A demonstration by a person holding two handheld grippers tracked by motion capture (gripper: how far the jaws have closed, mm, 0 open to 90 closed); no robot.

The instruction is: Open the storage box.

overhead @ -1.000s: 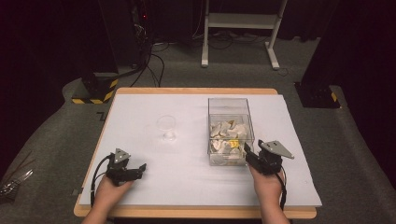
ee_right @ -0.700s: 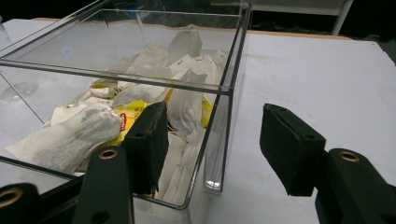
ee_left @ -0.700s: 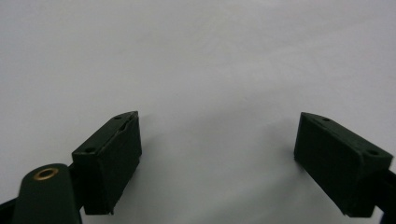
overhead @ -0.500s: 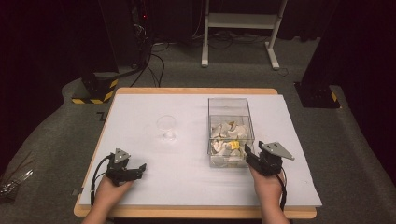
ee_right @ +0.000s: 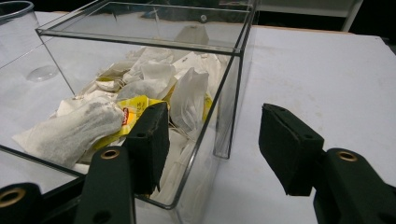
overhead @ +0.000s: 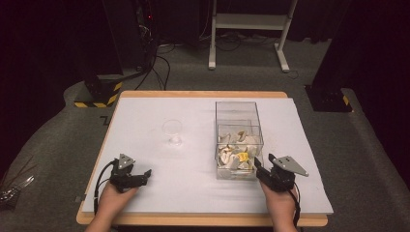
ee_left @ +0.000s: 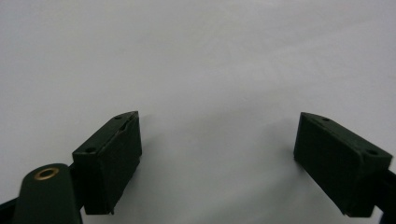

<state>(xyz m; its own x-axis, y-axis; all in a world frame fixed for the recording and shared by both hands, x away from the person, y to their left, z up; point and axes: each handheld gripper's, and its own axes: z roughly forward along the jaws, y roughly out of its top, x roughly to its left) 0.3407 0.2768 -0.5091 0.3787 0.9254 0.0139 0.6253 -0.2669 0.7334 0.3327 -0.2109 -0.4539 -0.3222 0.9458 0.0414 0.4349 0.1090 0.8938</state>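
Note:
A clear plastic box (overhead: 237,137) stands right of the table's middle, holding several white tea bags (overhead: 237,151) with yellow tags. A clear glass (overhead: 172,132) stands upright left of it. My right gripper (overhead: 256,166) rests at the box's near right corner, open and empty; in the right gripper view its jaws straddle that corner of the box (ee_right: 224,93), with tea bags (ee_right: 140,88) behind the wall. My left gripper (overhead: 146,175) lies on the white tabletop at the near left, open, with bare table between its jaws in the left gripper view (ee_left: 217,158).
The white tabletop (overhead: 193,111) has a wooden rim. Beyond the far edge are a dark floor with cables, a white stand's legs (overhead: 246,29) and yellow-black striped bases (overhead: 96,94).

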